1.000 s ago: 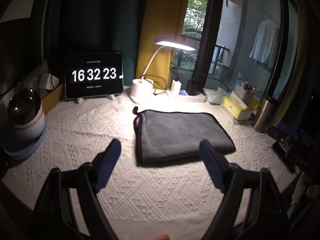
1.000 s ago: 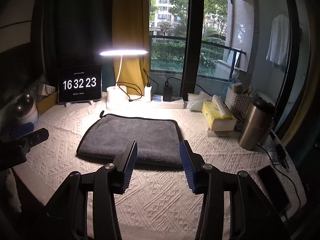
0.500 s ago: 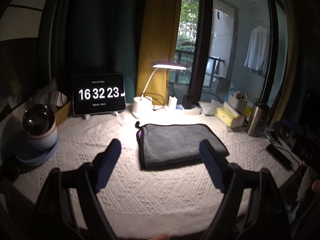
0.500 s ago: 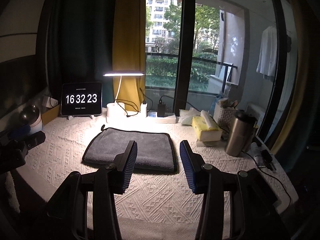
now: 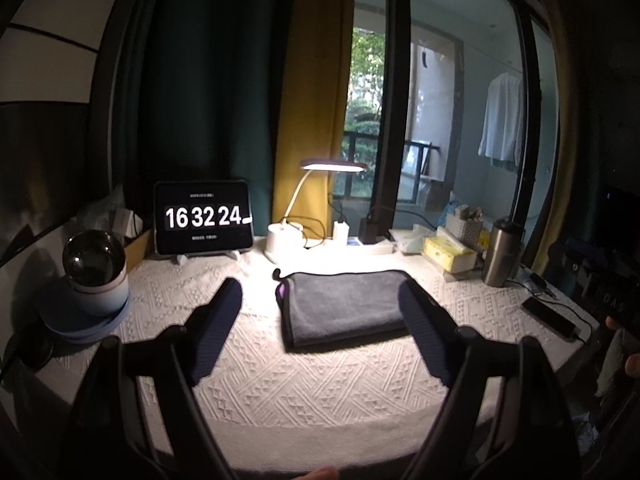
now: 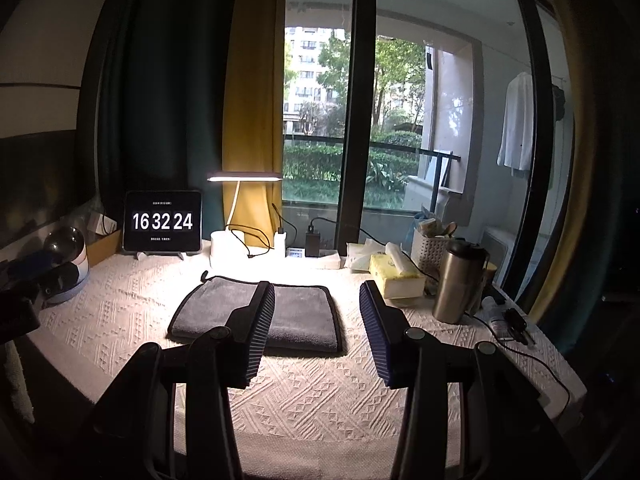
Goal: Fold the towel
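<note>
Retreat is what has changed over the last second — both of my tongs have pulled back and up from the table, so the towel (image 5: 344, 306) now sits smaller, at the centre of the left view, and the table's near edge shows along the bottom. In the right view the towel (image 6: 298, 314) lies centre-left, partly behind my inner finger. It rests flat on the white patterned tablecloth (image 5: 320, 384), doubled over into a neat grey rectangle with a purple tab peeking out at its left edge.

My left gripper (image 5: 320, 308) is spread wide with nothing between its fingers; my right gripper (image 6: 316, 308) is also apart, less widely, and empty. Neither touches the cloth.

The clock tablet (image 5: 204, 218) at centre-left has ticked from 16 32 23 to 16 32 24. The lamp (image 5: 332, 166) and steel flask (image 6: 460, 280) stand as before.

Backing off with both tongs empty suggests to me the folding is finished — or at least that I am pausing before another fold.
</note>
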